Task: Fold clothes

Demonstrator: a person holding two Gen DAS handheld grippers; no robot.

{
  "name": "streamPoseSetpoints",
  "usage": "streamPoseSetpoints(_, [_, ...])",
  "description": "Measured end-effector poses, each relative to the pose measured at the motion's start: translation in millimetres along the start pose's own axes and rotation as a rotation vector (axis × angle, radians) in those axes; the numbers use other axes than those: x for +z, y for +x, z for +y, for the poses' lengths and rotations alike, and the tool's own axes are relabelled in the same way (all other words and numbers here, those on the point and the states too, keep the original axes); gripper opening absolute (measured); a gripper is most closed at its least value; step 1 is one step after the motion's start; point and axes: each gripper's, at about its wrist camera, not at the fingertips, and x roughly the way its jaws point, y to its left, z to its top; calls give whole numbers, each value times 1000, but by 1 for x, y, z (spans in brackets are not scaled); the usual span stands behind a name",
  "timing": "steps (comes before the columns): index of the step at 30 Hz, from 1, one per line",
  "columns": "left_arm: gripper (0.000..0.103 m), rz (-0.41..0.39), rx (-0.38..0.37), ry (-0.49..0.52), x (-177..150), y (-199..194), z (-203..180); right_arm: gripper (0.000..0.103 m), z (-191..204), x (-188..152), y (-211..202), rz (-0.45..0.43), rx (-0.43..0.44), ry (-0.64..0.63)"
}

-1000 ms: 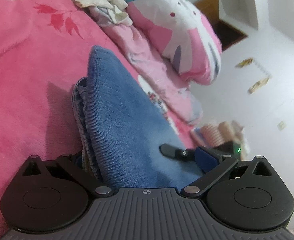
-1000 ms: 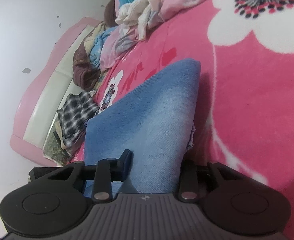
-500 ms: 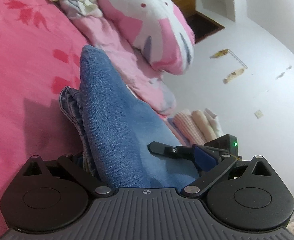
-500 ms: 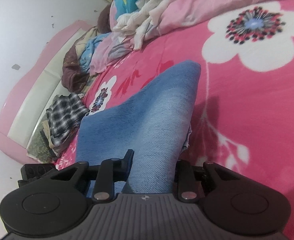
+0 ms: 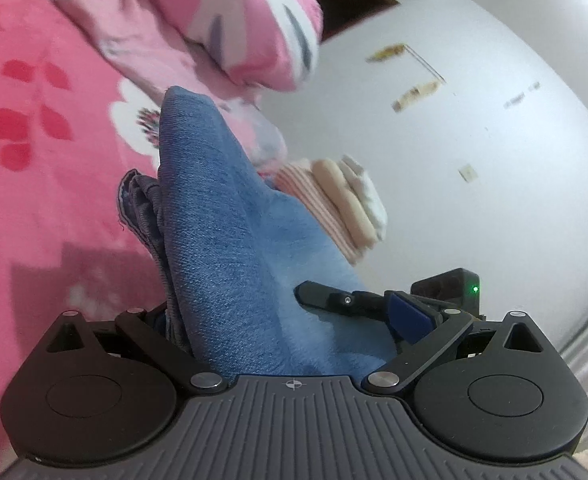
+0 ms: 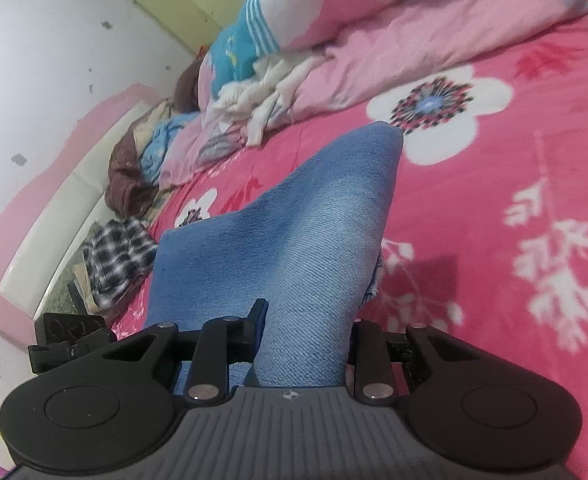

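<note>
Blue folded jeans (image 5: 229, 248) hang between both grippers above the pink floral blanket (image 5: 33, 152). My left gripper (image 5: 277, 340) is shut on one end of the jeans; the denim fills the jaws and hides the fingertips. The other gripper shows at the right of the left wrist view (image 5: 374, 308). In the right wrist view the jeans (image 6: 302, 240) run forward from my right gripper (image 6: 306, 344), which is shut on them. The left gripper's body shows at the lower left of the right wrist view (image 6: 69, 340).
A stack of folded clothes (image 5: 334, 200) lies at the bed's edge by the white wall. A pink and white pillow (image 5: 233, 20) and crumpled bedding (image 6: 414, 48) lie further back. A checked garment (image 6: 117, 256) and a clothes heap (image 6: 145, 160) sit by the pink headboard (image 6: 53, 192).
Both grippers have swung with the jeans held between them: the left view has turned toward the wall and folded stack, the right view toward the pillows.
</note>
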Motion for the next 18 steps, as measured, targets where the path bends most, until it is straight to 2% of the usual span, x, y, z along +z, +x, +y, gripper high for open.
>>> streamPoseSetpoints(10, [100, 83, -66, 75, -24, 42, -67, 28, 2, -31, -104, -130, -63, 16])
streamPoseSetpoints(18, [100, 191, -87, 100, -58, 86, -98, 28, -36, -62, -168, -189, -88, 37])
